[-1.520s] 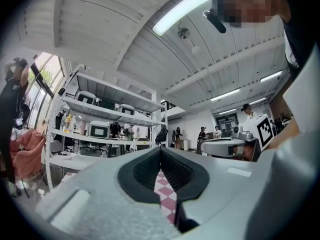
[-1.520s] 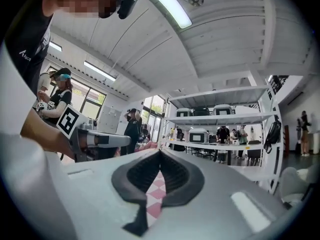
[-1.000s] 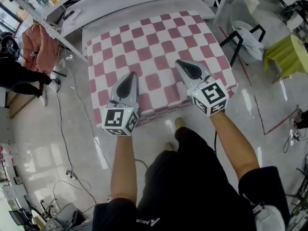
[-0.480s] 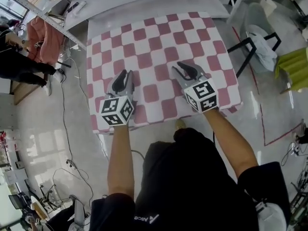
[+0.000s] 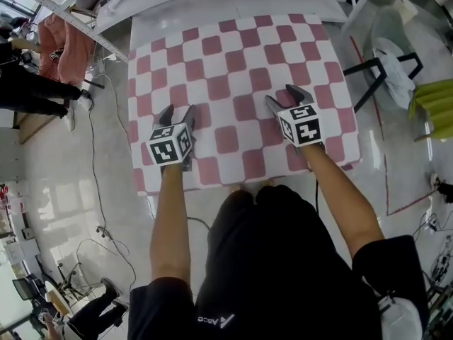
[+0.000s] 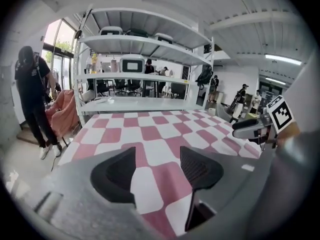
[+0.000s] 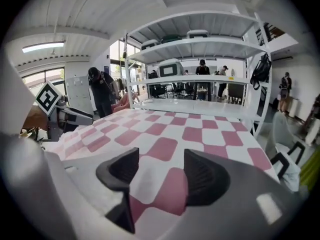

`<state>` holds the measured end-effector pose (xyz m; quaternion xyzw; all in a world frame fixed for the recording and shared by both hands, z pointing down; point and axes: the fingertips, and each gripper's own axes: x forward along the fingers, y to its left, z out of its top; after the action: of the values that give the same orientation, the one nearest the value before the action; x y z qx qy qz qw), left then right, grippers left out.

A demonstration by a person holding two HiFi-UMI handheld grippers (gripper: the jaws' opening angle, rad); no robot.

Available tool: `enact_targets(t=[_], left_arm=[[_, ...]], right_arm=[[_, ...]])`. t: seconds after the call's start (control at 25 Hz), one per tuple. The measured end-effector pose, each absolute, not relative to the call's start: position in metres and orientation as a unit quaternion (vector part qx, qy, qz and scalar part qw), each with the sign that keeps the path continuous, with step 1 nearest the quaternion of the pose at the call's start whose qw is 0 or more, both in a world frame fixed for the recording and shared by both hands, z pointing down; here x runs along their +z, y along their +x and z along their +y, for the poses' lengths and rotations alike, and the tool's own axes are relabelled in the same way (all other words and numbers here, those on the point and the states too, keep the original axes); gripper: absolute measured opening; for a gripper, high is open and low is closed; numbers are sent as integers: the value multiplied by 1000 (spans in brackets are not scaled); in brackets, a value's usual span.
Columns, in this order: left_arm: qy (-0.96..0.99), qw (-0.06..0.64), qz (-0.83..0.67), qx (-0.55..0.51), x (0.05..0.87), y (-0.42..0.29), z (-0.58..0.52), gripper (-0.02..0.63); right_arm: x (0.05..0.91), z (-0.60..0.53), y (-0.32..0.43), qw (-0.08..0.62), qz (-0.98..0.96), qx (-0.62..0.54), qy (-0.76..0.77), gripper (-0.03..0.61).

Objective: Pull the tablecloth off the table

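Both grippers have sunk low over the near edge of the spread pink-checked tablecloth (image 5: pixel 233 62). The left gripper (image 5: pixel 178 110) and right gripper (image 5: pixel 282 95) jaws have just been opening, now wide, gripping nothing. The cloth hides the surface.

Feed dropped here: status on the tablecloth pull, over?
Left gripper and right gripper: jaws just opening, empty, poised over near edge. Checkered tablecloth lies flat, not yet pulled. Nothing in the way.
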<state>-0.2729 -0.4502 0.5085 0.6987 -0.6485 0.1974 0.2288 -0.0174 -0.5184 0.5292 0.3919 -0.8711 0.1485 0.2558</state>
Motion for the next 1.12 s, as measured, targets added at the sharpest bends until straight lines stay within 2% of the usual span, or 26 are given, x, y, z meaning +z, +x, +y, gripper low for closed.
enact_targets(t=[0.36,0.52,0.64,0.88,0.96,1.12], left_arm=[[674,285,-630,262,561,-298,-477,298],[658,303,-629,282,577,-303,-483,299],[644,332,-625,292,593,-306,-480,299],[632,352,-618,308,596,-307,-482,301],[638,348,-611,314,596,-305,-482,290],[651,343,-591,330,595,-298,-485,248]], right_arm=[[578,-560,8,333,-814,190,436,276],[589,-568,10,356,-802,202,436,308],[595,-569,12,361,-795,217,437,333],[598,-572,10,365,-793,230,430,333],[598,-571,8,364,-797,227,425,319],[596,-570,3,369,-798,229,418,244]])
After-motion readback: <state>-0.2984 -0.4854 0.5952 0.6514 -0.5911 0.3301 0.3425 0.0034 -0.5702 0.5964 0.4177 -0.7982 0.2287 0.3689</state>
